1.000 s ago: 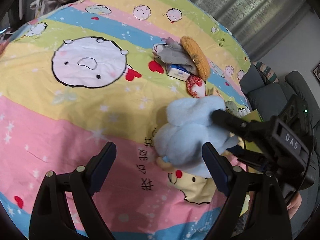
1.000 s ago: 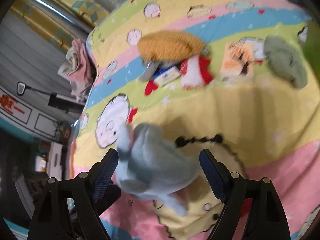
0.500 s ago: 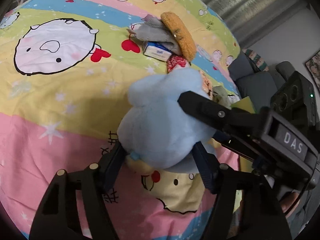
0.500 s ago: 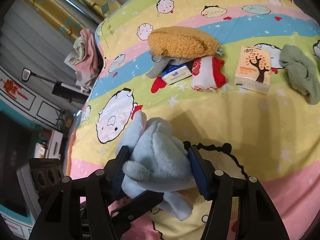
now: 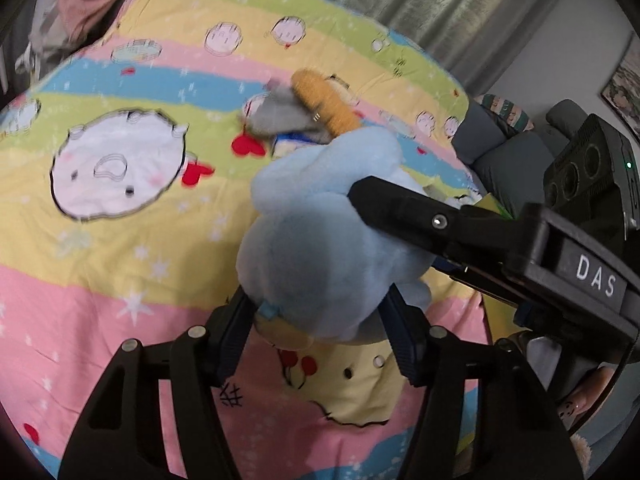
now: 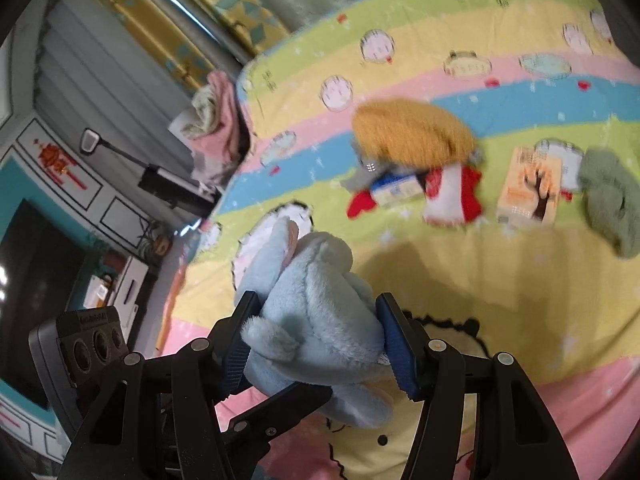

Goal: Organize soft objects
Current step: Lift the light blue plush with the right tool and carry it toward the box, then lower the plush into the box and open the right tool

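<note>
Both tongs are clamped on the same fluffy pale-blue plush toy (image 5: 320,248), held just above the bed. In the left wrist view, the left tongs (image 5: 320,332) squeeze the toy's lower part between their blue pads and are closing further on it. The right tongs come in from the right of that picture as a black arm lettered "DAS", one finger (image 5: 404,204) pressed into the plush. Only this view shows a dark grey cushioned seat (image 5: 504,152) beside the bed and a framed picture (image 5: 626,88) on the wall.

The right wrist view shows the right tongs (image 6: 316,344) gripping the toy (image 6: 316,312) on both sides, with a finger of the left tongs (image 6: 280,408) crossing beneath it. Only here appear a flat orange packet printed with a tree (image 6: 530,188), a sage-green soft cloth (image 6: 612,204) just beside it, and a red-and-white soft item (image 6: 452,196).

Both views show an ochre woolly pouch (image 6: 412,132) lying over a grey soft piece (image 5: 280,116) and a small blue-and-white packet (image 6: 396,190), all well apart from the toy.

The bed is covered by a sheet (image 5: 120,264) striped pink, yellow, blue and green with cartoon faces. Grey-green curtains (image 5: 420,4) hang behind it, and a heap of pink and pale clothes (image 6: 212,120) sits at its far corner. The right view also takes in a teal wall with white panels (image 6: 52,176).
</note>
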`<state>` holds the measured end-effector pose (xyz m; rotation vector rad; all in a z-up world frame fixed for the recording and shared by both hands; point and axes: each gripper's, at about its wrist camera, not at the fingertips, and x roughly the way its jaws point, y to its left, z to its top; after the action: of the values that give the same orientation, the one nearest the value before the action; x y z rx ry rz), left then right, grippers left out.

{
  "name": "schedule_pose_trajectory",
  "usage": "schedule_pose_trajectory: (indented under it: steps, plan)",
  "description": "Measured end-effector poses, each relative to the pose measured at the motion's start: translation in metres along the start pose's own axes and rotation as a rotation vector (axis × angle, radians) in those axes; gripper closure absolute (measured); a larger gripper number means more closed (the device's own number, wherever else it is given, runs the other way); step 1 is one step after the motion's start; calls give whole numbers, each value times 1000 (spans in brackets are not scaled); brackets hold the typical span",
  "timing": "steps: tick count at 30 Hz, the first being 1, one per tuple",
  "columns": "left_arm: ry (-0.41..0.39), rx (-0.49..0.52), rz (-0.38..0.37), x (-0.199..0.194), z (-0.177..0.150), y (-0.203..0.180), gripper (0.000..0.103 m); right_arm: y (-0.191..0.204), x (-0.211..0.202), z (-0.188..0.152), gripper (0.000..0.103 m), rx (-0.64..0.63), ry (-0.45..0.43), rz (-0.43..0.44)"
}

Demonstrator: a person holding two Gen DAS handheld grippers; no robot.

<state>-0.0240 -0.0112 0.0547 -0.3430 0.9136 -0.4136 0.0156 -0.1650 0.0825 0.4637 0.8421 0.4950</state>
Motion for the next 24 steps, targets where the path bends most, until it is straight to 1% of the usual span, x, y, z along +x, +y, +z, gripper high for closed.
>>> schedule_pose_trajectory:
  steps: [2, 6, 9, 12, 15, 18, 21, 24]
  plan:
    - [-27, 24, 4, -5, 4, -8, 42, 1, -15, 4, 41, -9, -48, 3]
    - [-82, 95, -4, -14, 17, -36, 42, -1, -50, 11, 41, -6, -147, -4]
    - [-119, 168, -28, -18, 24, -64, 42, -10, -83, 14, 41, 11, -244, -26]
    - [-144, 228, -69, -19, 29, -91, 42, -20, -112, 15, 41, 36, -324, -70]
    - [-137, 277, -112, -11, 35, -115, 42, -35, -139, 15, 41, 68, -394, -112]
    - [-132, 339, -156, -1, 38, -145, 42, -55, -169, 11, 41, 123, -471, -160]
    - [-110, 409, -199, 14, 41, -181, 42, -78, -196, 5, 41, 176, -540, -201]
    - [-91, 468, -239, 28, 39, -210, 42, -103, -218, -2, 41, 243, -600, -216]
